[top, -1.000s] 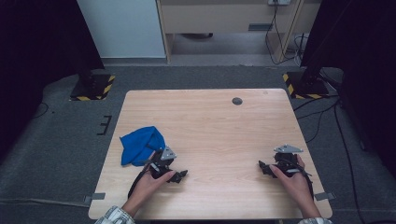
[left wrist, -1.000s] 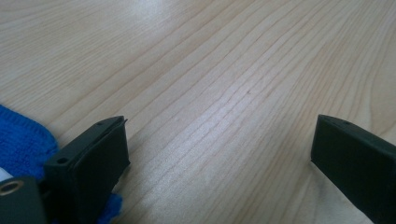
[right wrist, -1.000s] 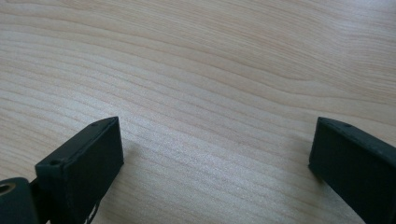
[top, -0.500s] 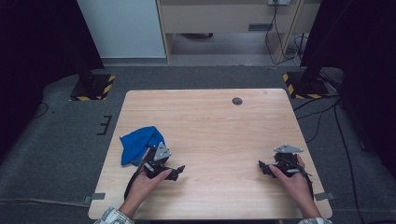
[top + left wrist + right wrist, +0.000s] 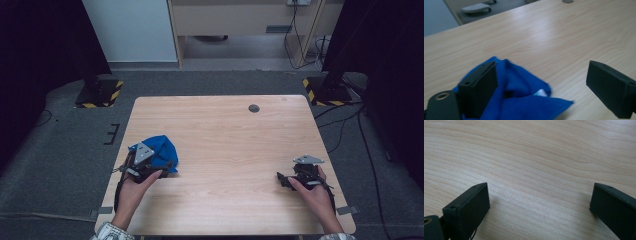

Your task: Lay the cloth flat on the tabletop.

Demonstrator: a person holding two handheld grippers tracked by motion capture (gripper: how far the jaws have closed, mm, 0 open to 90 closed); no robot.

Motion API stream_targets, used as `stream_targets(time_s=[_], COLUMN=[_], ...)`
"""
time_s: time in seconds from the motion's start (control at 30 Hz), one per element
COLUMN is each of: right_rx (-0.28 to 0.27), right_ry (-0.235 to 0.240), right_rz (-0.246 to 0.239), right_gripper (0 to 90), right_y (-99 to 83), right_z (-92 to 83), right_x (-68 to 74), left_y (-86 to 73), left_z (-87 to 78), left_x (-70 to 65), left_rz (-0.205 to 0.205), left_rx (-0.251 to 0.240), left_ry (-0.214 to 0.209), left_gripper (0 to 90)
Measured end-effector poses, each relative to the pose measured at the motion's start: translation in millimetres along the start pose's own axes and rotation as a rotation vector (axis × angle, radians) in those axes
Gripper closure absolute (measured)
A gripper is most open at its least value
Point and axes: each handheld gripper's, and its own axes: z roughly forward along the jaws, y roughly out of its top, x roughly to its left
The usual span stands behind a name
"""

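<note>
A crumpled blue cloth (image 5: 161, 146) lies near the left edge of the wooden table (image 5: 225, 130). My left gripper (image 5: 150, 167) hovers over the cloth's near side, held in a hand. In the left gripper view the blue cloth (image 5: 524, 100) lies beneath and partly between the jaws, and a small white tag (image 5: 540, 93) peeks out of its folds. Those jaws have just been closing a little but stand wide apart, and no pad presses on the fabric. My right gripper (image 5: 287, 179) rests open near the table's right front, with bare wood between its fingers (image 5: 471, 205).
A small dark round hole (image 5: 254, 108) sits near the table's far edge. Two stand bases with yellow-black stripes (image 5: 100, 94) (image 5: 325, 92) flank the table on the grey floor. A cabinet (image 5: 240, 20) and cables (image 5: 350, 135) lie behind and to the right.
The left hand has lifted and moved left and away from the person, so its gripper is now over the blue cloth's near side. The right hand has stayed put.
</note>
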Motion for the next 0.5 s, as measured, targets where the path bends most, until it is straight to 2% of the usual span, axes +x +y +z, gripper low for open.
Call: stream_targets(time_s=[0.1,0.13,0.2,0.3,0.33,0.4,0.5], right_rx=[0.0,0.0,0.0,0.0,0.0,0.0,0.001], right_ry=[0.0,0.0,0.001,0.001,0.001,0.001,0.001], right_rz=[0.0,0.0,-0.003,-0.003,-0.004,-0.002,-0.001], right_gripper=[2.5,2.5,2.3,2.3,2.3,2.3,2.2], right_y=[0.0,0.0,0.1,0.2,0.1,0.2,0.2], right_z=[0.0,0.0,0.2,0.3,0.3,0.3,0.4], right_x=[0.0,0.0,-0.2,-0.1,-0.2,-0.1,0.0], left_y=[-7.4,-7.4,-14.3,-24.9,-27.1,-29.6,-40.2], left_z=[1.4,1.4,4.3,8.8,9.8,11.0,19.6], left_x=[13.0,13.0,21.7,33.9,36.6,39.7,49.3], left_rz=[-0.033,-0.033,-0.044,-0.086,-0.084,-0.085,-0.106], left_rx=[0.017,0.017,0.039,0.069,0.072,0.08,0.122], left_ry=[0.041,0.041,0.097,0.147,0.159,0.169,0.173], left_gripper=[9.7,10.8,11.7,12.7,12.7,12.3,10.6])
